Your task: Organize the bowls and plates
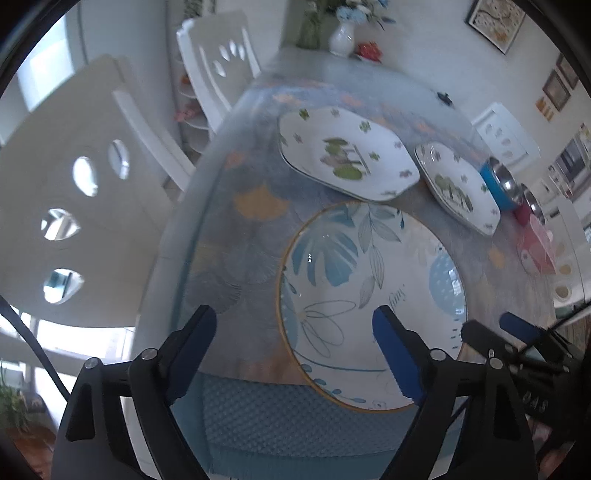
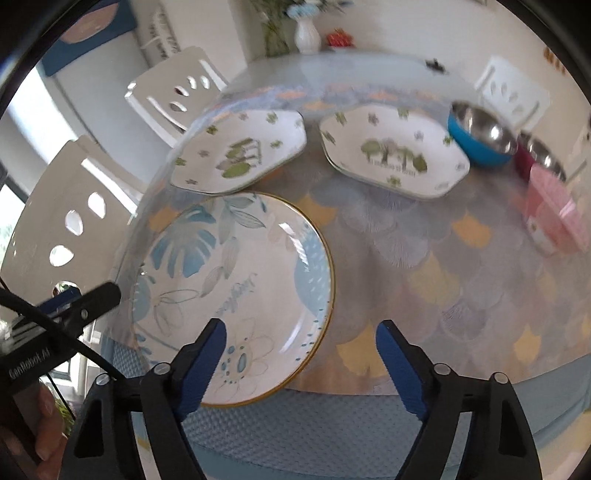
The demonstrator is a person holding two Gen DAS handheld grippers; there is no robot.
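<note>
A round plate with blue leaf pattern (image 1: 369, 295) lies at the table's near edge; it also shows in the right wrist view (image 2: 236, 288). Two white octagonal plates with green prints lie behind it, one on the left (image 1: 347, 155) (image 2: 240, 151) and one on the right (image 1: 456, 184) (image 2: 395, 151). A blue bowl with steel inside (image 1: 500, 182) (image 2: 480, 136) and a red one (image 1: 530, 208) (image 2: 539, 157) stand further right. My left gripper (image 1: 295, 332) is open, above the round plate's left rim. My right gripper (image 2: 301, 343) is open, above its right rim.
A pink container (image 2: 554, 218) stands at the right of the table. White chairs (image 1: 92, 192) stand along the left side. A white vase with flowers (image 2: 306, 33) stands at the far end. The table has a patterned cloth under glass (image 2: 424, 258).
</note>
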